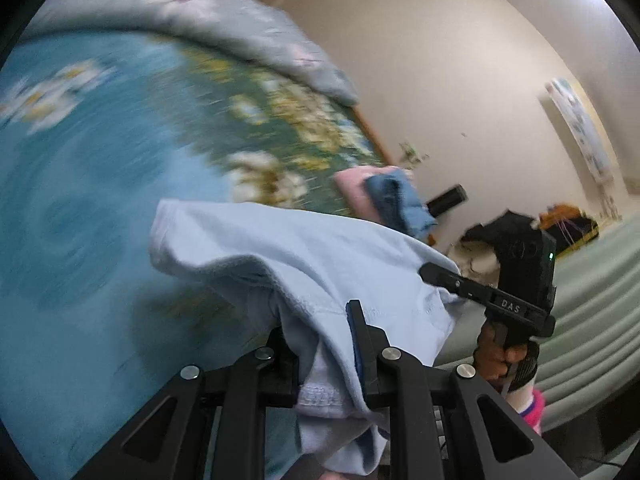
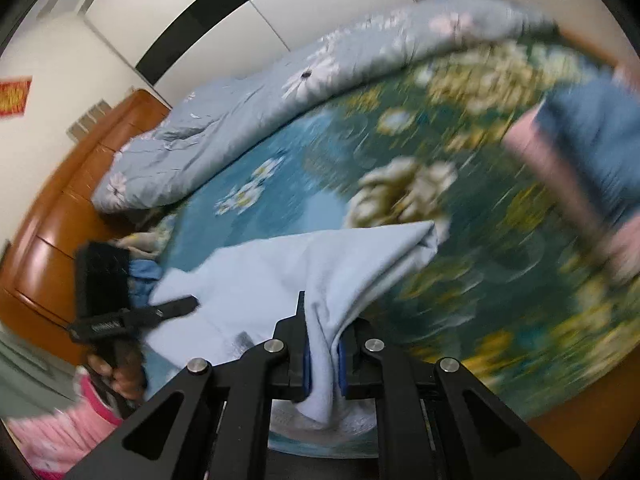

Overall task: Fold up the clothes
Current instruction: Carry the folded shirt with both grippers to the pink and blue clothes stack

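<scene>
A pale blue garment (image 1: 304,256) hangs between both grippers above the bed. My left gripper (image 1: 320,340) is shut on one edge of it, the cloth bunched between the fingers. My right gripper (image 2: 322,340) is shut on another edge of the same pale blue garment (image 2: 304,264), which drapes to the left. The right gripper shows in the left wrist view (image 1: 444,276), touching the cloth. The left gripper shows in the right wrist view (image 2: 176,306), on the garment's left side. Both views are blurred by motion.
The bed has a blue-green flowered sheet (image 1: 80,200). A grey-blue flowered quilt (image 2: 224,120) is heaped at its far side. A folded pink cloth (image 1: 352,192) and a folded blue cloth (image 1: 396,200) lie near the bed's edge. A wooden headboard (image 2: 52,216) stands left.
</scene>
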{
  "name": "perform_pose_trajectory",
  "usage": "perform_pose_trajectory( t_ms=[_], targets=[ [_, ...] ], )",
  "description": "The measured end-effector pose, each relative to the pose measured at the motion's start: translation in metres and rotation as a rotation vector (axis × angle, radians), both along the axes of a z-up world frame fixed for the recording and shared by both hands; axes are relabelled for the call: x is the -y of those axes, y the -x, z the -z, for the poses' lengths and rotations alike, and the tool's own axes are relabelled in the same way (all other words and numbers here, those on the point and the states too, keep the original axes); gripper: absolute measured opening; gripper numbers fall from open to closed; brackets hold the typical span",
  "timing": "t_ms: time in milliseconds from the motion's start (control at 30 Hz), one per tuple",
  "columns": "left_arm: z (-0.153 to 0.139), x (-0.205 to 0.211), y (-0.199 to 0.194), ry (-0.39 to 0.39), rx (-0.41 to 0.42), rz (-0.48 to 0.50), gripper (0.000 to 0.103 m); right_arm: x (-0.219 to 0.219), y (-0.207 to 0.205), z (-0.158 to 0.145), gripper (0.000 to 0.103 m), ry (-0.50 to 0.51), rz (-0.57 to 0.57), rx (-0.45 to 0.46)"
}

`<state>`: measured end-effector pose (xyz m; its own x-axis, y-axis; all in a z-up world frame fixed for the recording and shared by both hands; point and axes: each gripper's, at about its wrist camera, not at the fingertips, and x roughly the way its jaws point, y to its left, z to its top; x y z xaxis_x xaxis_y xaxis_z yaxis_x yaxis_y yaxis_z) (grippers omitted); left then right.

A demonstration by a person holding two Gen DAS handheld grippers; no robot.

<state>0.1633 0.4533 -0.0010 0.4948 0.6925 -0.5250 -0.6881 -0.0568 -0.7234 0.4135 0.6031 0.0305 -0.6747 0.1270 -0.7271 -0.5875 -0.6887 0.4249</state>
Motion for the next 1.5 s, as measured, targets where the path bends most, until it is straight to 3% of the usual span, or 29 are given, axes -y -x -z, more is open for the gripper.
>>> perform_pose_trajectory(
  t_ms=[133, 267, 433, 633, 733, 867, 967, 1067, 1233, 1300, 1367, 1400, 1500],
  targets=[
    [-0.039, -0.063, -0.047, -0.105, -0.094, 0.056, 0.020, -0.045, -0.040, -0.039, 0.010, -0.126, 0.028, 0.025],
    [-0.066, -0.126, -0.080, -0.178, -0.126, 0.079, 0.020, -0.099, -0.075, -0.066, 0.010, -0.200, 0.060, 0.048],
    [-0.082, -0.216, -0.128, -0.216, -0.144, 0.104, 0.020, -0.171, -0.117, -0.086, 0.010, -0.246, 0.144, 0.097],
    [-0.059, -0.284, -0.174, -0.264, -0.085, 0.088, 0.020, -0.246, -0.160, -0.099, 0.010, -0.338, 0.261, 0.127],
    [-0.025, -0.305, -0.197, -0.233, -0.107, 0.080, 0.020, -0.278, -0.180, -0.068, 0.010, -0.315, 0.352, 0.104],
    [0.030, -0.322, -0.207, -0.113, -0.132, 0.101, 0.019, -0.313, -0.203, 0.008, 0.010, -0.200, 0.471, 0.127],
    [0.043, -0.323, -0.200, -0.104, -0.086, 0.113, 0.019, -0.317, -0.227, 0.042, 0.013, -0.122, 0.522, 0.036],
    [0.036, -0.320, -0.197, -0.124, -0.081, 0.119, 0.019, -0.315, -0.241, 0.041, 0.020, -0.102, 0.564, -0.038],
    [0.023, -0.309, -0.194, -0.135, -0.075, 0.136, 0.021, -0.305, -0.249, 0.015, 0.038, -0.179, 0.673, -0.004],
    [0.019, -0.301, -0.188, -0.129, -0.054, 0.120, 0.021, -0.287, -0.247, 0.001, 0.038, -0.239, 0.693, 0.004],
    [0.017, -0.287, -0.175, -0.125, -0.031, 0.084, 0.022, -0.263, -0.237, -0.009, 0.039, -0.311, 0.640, 0.011],
    [0.015, -0.277, -0.169, -0.129, -0.041, 0.061, 0.024, -0.251, -0.227, -0.012, 0.045, -0.333, 0.592, 0.011],
    [0.009, -0.246, -0.150, -0.139, -0.093, -0.008, 0.032, -0.215, -0.183, -0.009, 0.049, -0.325, 0.383, 0.006]
  ],
)
